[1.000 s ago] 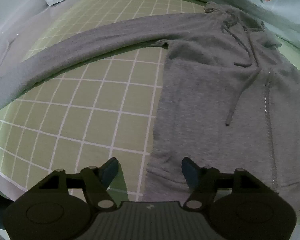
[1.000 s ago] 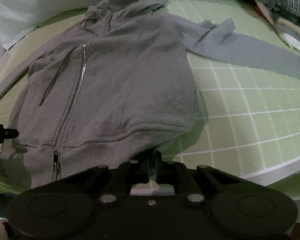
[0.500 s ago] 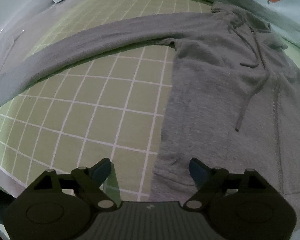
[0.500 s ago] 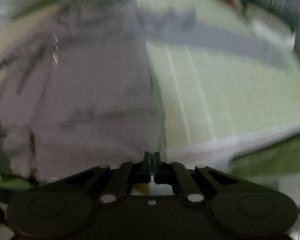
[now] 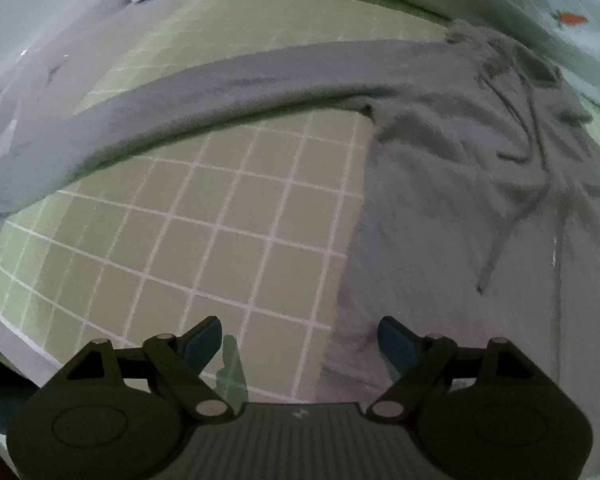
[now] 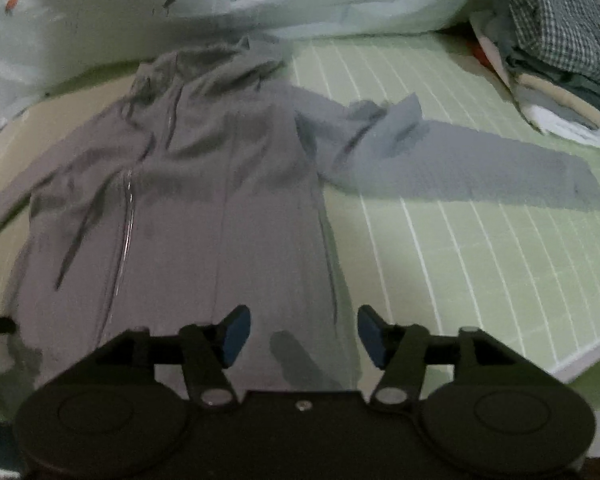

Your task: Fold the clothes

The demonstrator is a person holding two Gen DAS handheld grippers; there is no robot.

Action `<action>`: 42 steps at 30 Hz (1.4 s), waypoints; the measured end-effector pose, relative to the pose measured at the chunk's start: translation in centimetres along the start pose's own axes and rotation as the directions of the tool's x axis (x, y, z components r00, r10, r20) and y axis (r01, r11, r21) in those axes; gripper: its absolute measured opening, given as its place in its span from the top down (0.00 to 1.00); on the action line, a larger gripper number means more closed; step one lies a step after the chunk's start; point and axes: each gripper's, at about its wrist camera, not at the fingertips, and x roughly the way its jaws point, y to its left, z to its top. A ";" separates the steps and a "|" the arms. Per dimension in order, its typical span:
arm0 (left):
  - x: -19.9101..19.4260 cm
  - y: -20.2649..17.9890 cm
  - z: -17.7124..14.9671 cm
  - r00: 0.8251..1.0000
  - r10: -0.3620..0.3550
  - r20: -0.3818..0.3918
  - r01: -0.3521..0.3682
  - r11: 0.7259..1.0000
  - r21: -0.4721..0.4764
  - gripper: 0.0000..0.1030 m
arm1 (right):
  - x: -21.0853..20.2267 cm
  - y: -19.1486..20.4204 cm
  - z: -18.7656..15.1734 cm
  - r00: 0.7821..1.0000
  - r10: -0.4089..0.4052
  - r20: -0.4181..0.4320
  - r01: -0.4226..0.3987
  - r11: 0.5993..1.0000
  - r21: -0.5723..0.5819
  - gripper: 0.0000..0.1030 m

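Note:
A grey zip hoodie [image 6: 204, 200] lies flat, front up, on a green checked sheet [image 6: 480, 272]. Its hood is at the far end and both sleeves are spread out sideways. In the left wrist view the hoodie [image 5: 480, 208] fills the right side and one long sleeve [image 5: 180, 108] stretches to the left. My left gripper [image 5: 300, 340] hangs open over the hoodie's bottom left corner, nothing between its pads. My right gripper [image 6: 304, 332] hovers above the hem at the bottom right; its jaws are opening and no cloth is pinched. The other sleeve [image 6: 480, 168] lies to the right.
A pale quilt with carrot prints [image 6: 240, 4] is bunched along the far side. A stack of folded clothes with a checked shirt on top [image 6: 560, 52] sits at the far right. The bed's near edge [image 6: 580, 364] runs close to the grippers.
My right gripper was shut at the hem corner; now its jaws stand apart and the hem lies flat. It has shifted and lifted a little. The left gripper stays open, hardly moved.

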 end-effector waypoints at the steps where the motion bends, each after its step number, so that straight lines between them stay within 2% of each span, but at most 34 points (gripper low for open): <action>1: -0.1 0.1 0.3 1.000 0.001 0.003 -0.001 1.000 -0.012 0.17 | 0.2 0.0 0.6 1.000 0.002 0.013 -0.002 1.000 0.005 0.33; 4: -0.3 0.4 1.2 1.000 0.004 0.012 -0.003 0.999 -0.048 0.17 | 1.5 0.0 3.1 0.997 0.030 0.073 -0.032 0.999 0.021 0.23; 12: 0.9 -0.3 4.6 0.999 0.011 0.036 -0.007 0.996 -0.093 0.17 | 7.2 1.5 12.8 0.975 0.143 0.168 -0.145 0.989 -0.004 0.19; 16: 2.2 -0.9 6.5 0.999 0.018 0.034 -0.015 0.995 -0.101 0.17 | 12.6 2.8 18.5 0.951 0.258 0.171 -0.246 0.965 -0.090 0.16; 18: 2.6 -1.1 7.4 0.999 0.025 0.030 -0.022 0.994 -0.103 0.17 | 16.1 3.1 21.7 0.945 0.297 0.137 -0.292 0.955 -0.053 0.16; 21: 3.2 -1.2 8.5 0.999 0.044 0.018 -0.041 0.991 -0.124 0.17 | 19.9 3.7 24.9 0.949 0.297 0.104 -0.299 0.954 0.004 0.17; 23: 3.7 -1.1 9.2 0.999 0.055 0.001 -0.054 0.988 -0.148 0.17 | 21.4 4.9 25.9 0.958 0.278 0.074 -0.277 0.961 -0.024 0.22; 24: 3.9 -1.0 9.5 0.998 0.061 -0.005 -0.061 0.986 -0.158 0.17 | 22.2 5.5 26.5 0.962 0.268 0.058 -0.266 0.963 -0.039 0.36; 25: 4.0 -0.8 9.7 0.998 0.069 -0.004 -0.068 0.983 -0.170 0.17 | 22.8 6.1 26.9 0.963 0.265 0.053 -0.262 0.963 -0.056 0.63; 27: 4.1 -0.3 10.1 0.996 0.087 0.003 -0.085 0.979 -0.184 0.17 | 23.5 7.0 27.7 0.962 0.265 0.063 -0.260 0.962 -0.079 0.81; 32: 3.3 2.7 10.3 0.983 0.176 0.047 -0.165 0.969 -0.183 0.17 | 25.3 8.0 30.5 0.967 0.227 0.116 -0.223 0.974 -0.040 0.84; 33: 3.1 3.5 10.2 0.979 0.196 0.056 -0.183 0.966 -0.183 0.17 | 25.3 8.0 30.8 0.970 0.213 0.117 -0.212 0.977 -0.021 0.82; 35: 2.8 6.2 9.8 0.971 0.230 0.063 -0.213 0.955 -0.204 0.17 | 24.6 8.1 30.8 0.979 0.169 0.118 -0.172 0.985 0.019 0.67; 36: 2.8 7.8 9.6 0.968 0.241 0.064 -0.221 0.948 -0.228 0.17 | 23.6 8.1 30.3 0.983 0.136 0.122 -0.141 0.989 0.033 0.43; 37: 2.7 9.5 9.4 0.966 0.252 0.064 -0.229 0.940 -0.252 0.17 | 22.4 8.1 29.4 0.984 0.111 0.138 -0.118 0.992 0.039 0.27; 39: 2.8 13.2 9.0 0.959 0.277 0.056 -0.246 0.916 -0.317 0.17 | 19.7 8.1 27.2 0.983 0.078 0.167 -0.089 0.995 0.056 0.21; 42: 3.4 19.0 8.0 0.944 0.329 0.022 -0.289 0.858 -0.424 0.17 | 16.0 8.2 22.8 0.988 0.055 0.147 -0.070 0.993 0.094 0.18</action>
